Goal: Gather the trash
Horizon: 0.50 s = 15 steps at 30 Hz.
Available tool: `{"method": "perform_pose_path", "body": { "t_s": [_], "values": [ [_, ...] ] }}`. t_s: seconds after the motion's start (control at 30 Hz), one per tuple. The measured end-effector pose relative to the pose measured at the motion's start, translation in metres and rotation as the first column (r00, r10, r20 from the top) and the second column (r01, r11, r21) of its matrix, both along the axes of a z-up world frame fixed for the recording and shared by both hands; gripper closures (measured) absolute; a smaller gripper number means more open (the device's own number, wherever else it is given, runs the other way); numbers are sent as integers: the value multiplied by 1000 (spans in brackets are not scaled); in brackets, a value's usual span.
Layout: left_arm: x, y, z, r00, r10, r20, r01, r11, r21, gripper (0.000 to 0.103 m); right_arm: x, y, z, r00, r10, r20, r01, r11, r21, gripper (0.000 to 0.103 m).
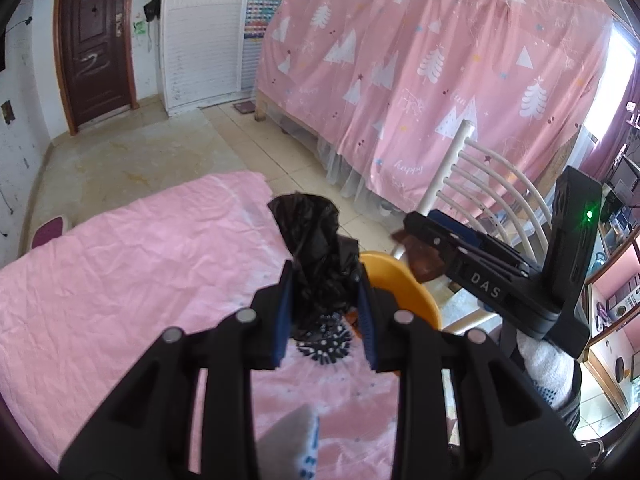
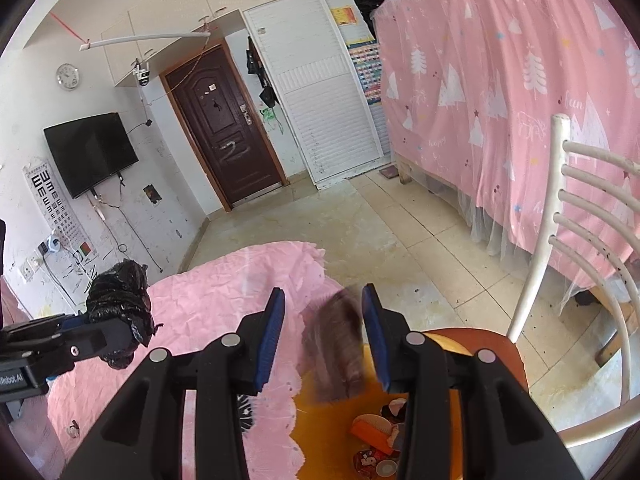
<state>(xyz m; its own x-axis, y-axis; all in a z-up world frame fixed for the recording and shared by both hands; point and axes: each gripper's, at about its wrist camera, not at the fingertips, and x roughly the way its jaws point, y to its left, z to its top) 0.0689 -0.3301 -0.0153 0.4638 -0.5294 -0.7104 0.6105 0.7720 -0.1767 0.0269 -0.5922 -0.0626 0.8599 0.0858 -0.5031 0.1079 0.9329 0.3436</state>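
A pink patterned curtain [image 2: 500,100] is hanging along a bed frame at the right, its white netting [image 2: 486,224] reaching the tiled floor [image 2: 360,240]. A dark brown door [image 2: 224,128] is standing closed beside a white louvered wardrobe [image 2: 320,100]. A black television [image 2: 90,152] is hanging on the wall above an eye chart [image 2: 52,200], with a round clock [image 2: 67,76] higher up. A white slatted chair back [image 2: 580,200] is rising at the right.
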Motion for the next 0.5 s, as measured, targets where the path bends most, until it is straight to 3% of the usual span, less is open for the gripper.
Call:
{"method": "perform_pose_path", "body": {
  "t_s": [0.2, 0.27, 0.3, 0.33, 0.37, 0.5],
  "values": [
    [-3, -31, -11, 997, -63, -38, 63, 998, -8, 75, -11, -15, 0, 999, -44, 21, 44, 999, 29, 63],
    [-5, -39, -14, 996, -82, -46, 81, 997, -13, 71, -15, -22, 1, 997, -66, 30, 64, 997, 40, 61],
    [-6, -42, -14, 994, -92, -52, 91, 996, -18, 61, -16, -24, 1, 997, -71, 32, 69, 997, 45, 60],
    [-6, -44, -14, 993, -102, -55, 100, 995, -24, 42, -18, -27, 2, 996, -80, 36, 78, 996, 51, 60],
    [-8, -46, -13, 993, -112, -49, 110, 993, -38, 34, -19, -29, 2, 995, -87, 39, 85, 995, 55, 58],
    [-13, -48, -9, 992, -126, -28, 125, 991, -44, 31, -22, -33, 4, 994, -101, 46, 98, 993, 64, 54]
  ]
}}
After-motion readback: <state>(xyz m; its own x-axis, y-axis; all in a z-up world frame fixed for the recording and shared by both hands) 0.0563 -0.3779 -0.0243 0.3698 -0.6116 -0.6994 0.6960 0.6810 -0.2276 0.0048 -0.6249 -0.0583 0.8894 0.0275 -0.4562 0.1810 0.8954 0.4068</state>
